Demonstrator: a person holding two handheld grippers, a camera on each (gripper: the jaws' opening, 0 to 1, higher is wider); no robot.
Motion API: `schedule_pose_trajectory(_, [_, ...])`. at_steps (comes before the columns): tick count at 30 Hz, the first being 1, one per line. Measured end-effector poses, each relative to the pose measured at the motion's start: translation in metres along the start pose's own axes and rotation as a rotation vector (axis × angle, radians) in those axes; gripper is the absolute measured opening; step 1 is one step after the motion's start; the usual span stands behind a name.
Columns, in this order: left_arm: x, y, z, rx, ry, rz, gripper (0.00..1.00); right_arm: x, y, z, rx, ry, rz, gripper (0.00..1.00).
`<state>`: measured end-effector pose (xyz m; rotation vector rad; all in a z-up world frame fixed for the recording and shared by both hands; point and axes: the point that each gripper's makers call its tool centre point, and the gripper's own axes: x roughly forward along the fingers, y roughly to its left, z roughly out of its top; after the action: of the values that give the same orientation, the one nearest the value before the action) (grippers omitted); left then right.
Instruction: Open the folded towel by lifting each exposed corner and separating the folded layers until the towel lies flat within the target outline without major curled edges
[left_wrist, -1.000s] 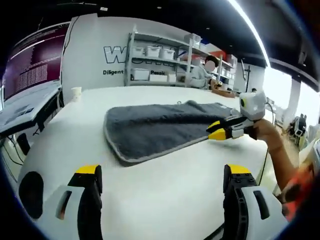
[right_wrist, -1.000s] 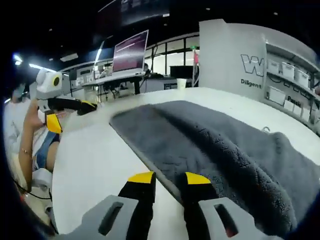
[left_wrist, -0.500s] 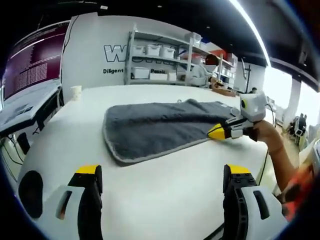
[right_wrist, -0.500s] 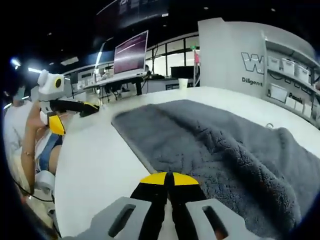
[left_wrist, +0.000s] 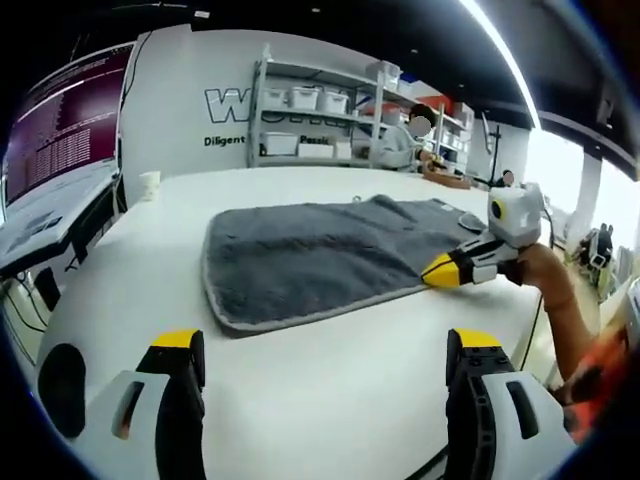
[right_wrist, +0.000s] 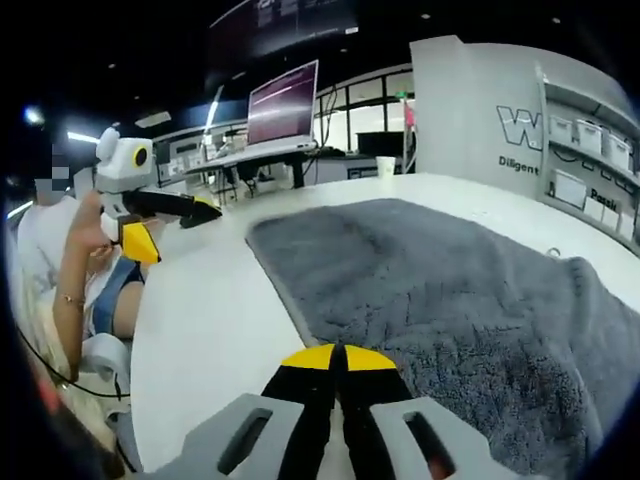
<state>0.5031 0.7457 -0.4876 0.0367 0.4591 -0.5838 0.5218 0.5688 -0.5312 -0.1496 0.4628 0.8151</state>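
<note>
A grey towel (left_wrist: 310, 255) lies spread on the white table (left_wrist: 330, 390), with a pale hem along its near edge and a hump at its far side. My right gripper (right_wrist: 338, 358) is shut on the towel (right_wrist: 450, 290) at its near edge. In the left gripper view, that right gripper (left_wrist: 440, 268) pinches the towel's right near corner, low over the table. My left gripper (left_wrist: 326, 345) hangs open above bare table in front of the towel, holding nothing. The right gripper view has the left gripper (right_wrist: 175, 225) at far left, jaws wide apart.
A paper cup (left_wrist: 150, 185) stands at the table's far left edge. Shelves with white bins (left_wrist: 320, 125) and a seated person are behind the table. A lit monitor (right_wrist: 283, 100) stands on a desk beyond. A small dark object (left_wrist: 470, 222) lies past the towel's right end.
The right gripper's jaws went from open around the towel's edge to shut on it. It has since drawn the corner slightly rightward, flattening the towel. The left gripper stays open and still.
</note>
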Motion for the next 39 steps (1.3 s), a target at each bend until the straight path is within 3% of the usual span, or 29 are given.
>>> schedule_pose_trajectory(9, [0.002, -0.004, -0.003, 0.001, 0.008, -0.004, 0.98, -0.003, 0.004, -0.001, -0.017, -0.006, -0.002, 0.00])
schedule_pose_trajectory(13, [0.003, -0.007, -0.004, 0.004, 0.010, -0.011, 0.98, -0.009, -0.002, 0.004, -0.029, -0.024, -0.040, 0.01])
schedule_pose_trajectory(21, [0.004, -0.005, -0.004, 0.001, 0.012, -0.011, 0.98, -0.045, -0.047, 0.025, -0.001, -0.130, -0.227, 0.34])
schedule_pose_trajectory(24, [0.005, -0.004, -0.003, -0.001, 0.013, -0.012, 0.98, -0.059, -0.067, 0.019, 0.009, -0.114, -0.277, 0.51])
schedule_pose_trajectory(26, [0.006, -0.005, -0.004, -0.003, 0.015, -0.015, 0.98, -0.065, -0.077, 0.015, 0.011, -0.106, -0.306, 0.55])
schedule_pose_trajectory(31, [0.007, -0.007, -0.006, 0.000, 0.024, -0.019, 0.98, -0.099, -0.121, 0.004, 0.022, -0.101, -0.451, 0.48])
schedule_pose_trajectory(32, [0.008, -0.007, -0.006, 0.000, 0.024, -0.019, 0.98, -0.114, -0.138, -0.003, 0.012, -0.076, -0.520, 0.47])
schedule_pose_trajectory(34, [0.008, -0.007, -0.006, 0.001, 0.025, -0.018, 0.98, -0.131, -0.158, -0.011, 0.002, -0.045, -0.588, 0.44])
schedule_pose_trajectory(39, [0.011, -0.011, -0.005, 0.008, 0.030, -0.029, 0.98, -0.163, -0.192, -0.029, 0.031, -0.014, -0.679, 0.35])
